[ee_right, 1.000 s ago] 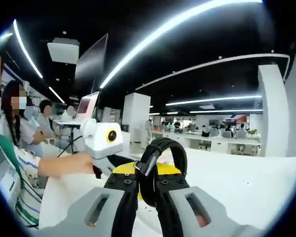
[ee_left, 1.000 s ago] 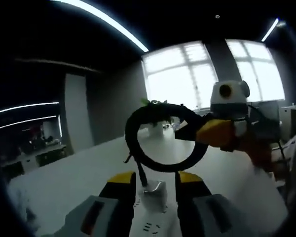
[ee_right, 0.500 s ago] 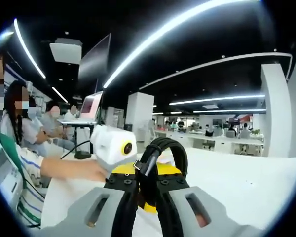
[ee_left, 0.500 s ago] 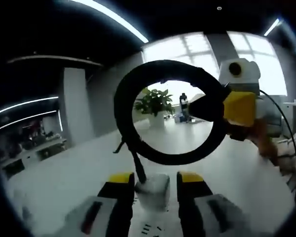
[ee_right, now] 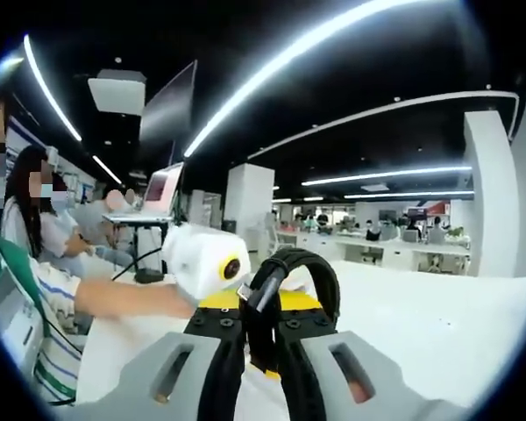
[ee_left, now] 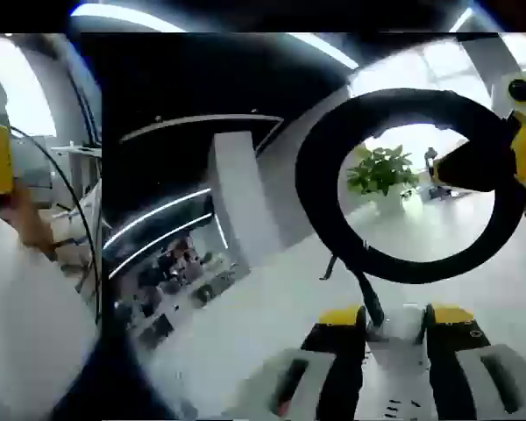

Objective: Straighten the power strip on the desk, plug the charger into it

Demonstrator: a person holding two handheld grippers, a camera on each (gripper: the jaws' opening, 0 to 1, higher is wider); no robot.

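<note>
Charger: a small white block (ee_left: 401, 323) low in the lower right of the left gripper view, sitting between that view's own jaws, its black lead running up from it.
Cable: a thick black coil (ee_left: 412, 189) fills the upper right of the left gripper view; in the right gripper view the same coil (ee_right: 309, 263) rises just above that view's jaws at lower centre.
Left gripper (ee_left: 394, 329): jaws narrow, set either side of the charger; whether they press on it I cannot tell.
Right gripper (ee_right: 261, 338): jaws nearly together, pinching the black cable.
Power strip: the white face (ee_left: 394, 399) with socket slots at the bottom edge of the left gripper view, right under the charger, looks like the strip; its alignment on the bench (ee_left: 272, 303) cannot be judged.
Risk, cable: likely the held coil tugs sideways on the charger and tips it out of line with the slots.
Risk, strip: a push with the pins misaligned could skid the strip askew, since nothing seems to pin it down.
Risk, grip: if the left jaws are loose, the charger may twist or slip under pressure.
Risk, view: the left gripper view is smeared and tilted, so pin alignment is hard to check.
</note>
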